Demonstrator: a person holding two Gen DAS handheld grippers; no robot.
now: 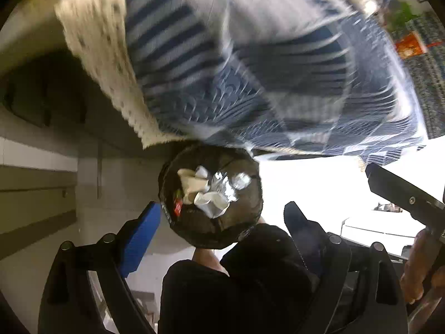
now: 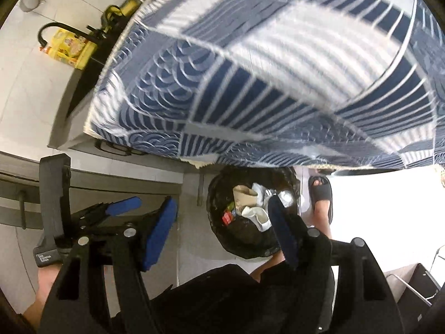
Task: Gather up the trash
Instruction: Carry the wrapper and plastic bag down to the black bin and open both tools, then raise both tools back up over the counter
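Note:
A round bin with a black liner (image 1: 211,194) stands on the floor below the table edge; it also shows in the right wrist view (image 2: 250,214). Inside lie crumpled white paper (image 1: 211,203), foil (image 1: 239,181) and a small red wrapper (image 1: 178,208). My left gripper (image 1: 222,217) is open and empty, held above the bin. My right gripper (image 2: 222,217) is open and empty, also above the bin. In the right wrist view the left gripper (image 2: 116,208) shows at the left.
A table with a blue-and-white patterned cloth (image 2: 264,69) overhangs the bin. Yellow packages (image 2: 69,47) lie on the floor at the far left. A foot in a black sandal (image 2: 322,194) stands right of the bin. Grey cabinet fronts (image 1: 36,183) are at the left.

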